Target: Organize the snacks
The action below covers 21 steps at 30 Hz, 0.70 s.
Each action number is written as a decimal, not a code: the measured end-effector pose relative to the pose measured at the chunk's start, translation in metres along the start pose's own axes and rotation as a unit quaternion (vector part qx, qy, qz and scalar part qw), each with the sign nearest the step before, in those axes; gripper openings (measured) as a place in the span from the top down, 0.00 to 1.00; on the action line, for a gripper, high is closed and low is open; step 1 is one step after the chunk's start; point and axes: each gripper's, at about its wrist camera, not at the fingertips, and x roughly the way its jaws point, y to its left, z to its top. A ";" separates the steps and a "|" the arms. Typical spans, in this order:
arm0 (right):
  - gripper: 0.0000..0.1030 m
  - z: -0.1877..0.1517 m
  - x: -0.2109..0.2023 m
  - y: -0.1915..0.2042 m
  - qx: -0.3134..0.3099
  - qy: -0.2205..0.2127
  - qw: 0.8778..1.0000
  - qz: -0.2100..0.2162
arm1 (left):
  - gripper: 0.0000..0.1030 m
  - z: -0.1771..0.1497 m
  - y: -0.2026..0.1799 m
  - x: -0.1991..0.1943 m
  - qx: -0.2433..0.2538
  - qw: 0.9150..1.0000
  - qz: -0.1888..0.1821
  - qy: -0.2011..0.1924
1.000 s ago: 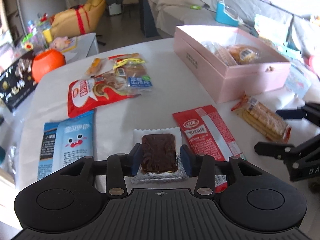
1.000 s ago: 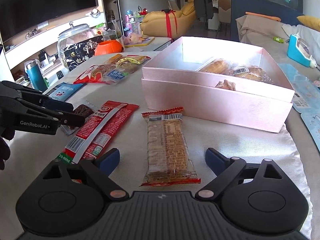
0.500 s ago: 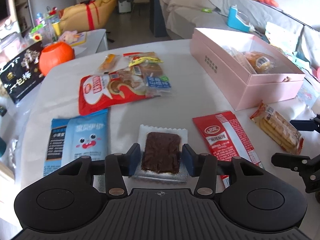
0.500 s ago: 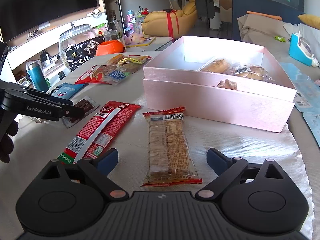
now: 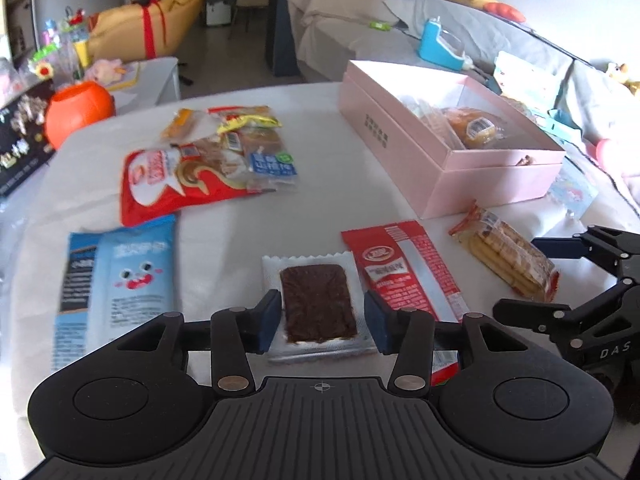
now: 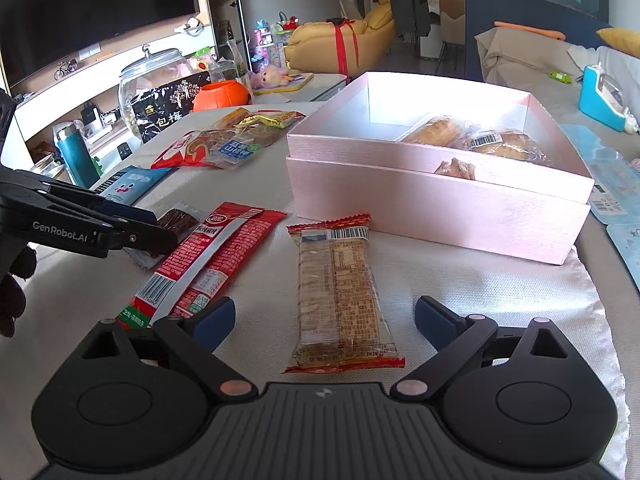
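The left gripper [image 5: 319, 322] stands with its 2 blue pads on either side of a clear packet with a dark brown square snack [image 5: 316, 300]; a small gap shows on both sides, so the pads do not press it. The packet lies flat on the white desk [image 5: 224, 236]. Just to the right of this gripper lies a long red sachet [image 5: 404, 276], and further right a clear pack of biscuits with red ends [image 6: 340, 296]. The right gripper [image 6: 324, 320] is wide apart, with the near end of the biscuit pack between its fingers, untouched. Beyond it stands the open pink cardboard box [image 6: 436, 212] with wrapped buns inside.
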 end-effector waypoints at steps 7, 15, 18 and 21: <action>0.06 0.000 0.000 0.000 0.000 0.000 1.000 0.000 | 0.49 0.003 -0.001 0.004 0.001 1.000 0.014 0.010; 0.06 0.000 -0.001 -0.001 0.003 -0.001 1.000 0.001 | 0.47 0.013 -0.004 0.021 -0.006 1.000 0.003 -0.003; 0.05 0.000 0.000 -0.001 0.005 -0.002 1.000 0.005 | 0.47 0.016 -0.015 0.023 0.023 1.000 0.021 -0.008; 0.05 0.000 0.000 0.000 0.003 -0.001 1.000 0.004 | 0.48 0.015 -0.031 0.023 0.079 0.996 0.045 -0.018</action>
